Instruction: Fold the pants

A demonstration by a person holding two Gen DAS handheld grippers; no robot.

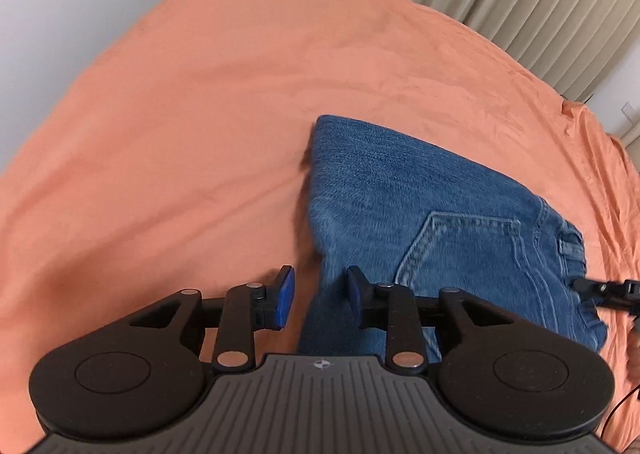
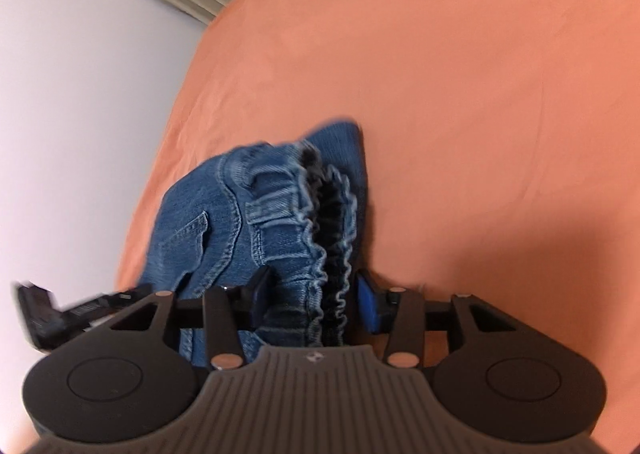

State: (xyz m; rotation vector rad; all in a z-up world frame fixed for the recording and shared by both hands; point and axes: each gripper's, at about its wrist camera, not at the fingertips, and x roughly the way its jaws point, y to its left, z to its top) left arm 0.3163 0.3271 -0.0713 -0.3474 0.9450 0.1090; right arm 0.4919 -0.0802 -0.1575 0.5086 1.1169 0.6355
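Both claws sit right at the near edge of the folded blue denim pants (image 1: pixel 420 210) on the orange bedsheet (image 1: pixel 180 114), long axis toward 12 o'clock: left gripper (image 1: pixel 320 296) part-open astride the folded side edge, right gripper (image 2: pixel 314 294) part-open around the ruffled waistband (image 2: pixel 320 238), neither pinching it.

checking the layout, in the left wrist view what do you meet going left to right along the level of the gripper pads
orange bedsheet → left gripper, jaws apart → folded jeans with back pocket → right gripper's tip at the waistband → sheet again
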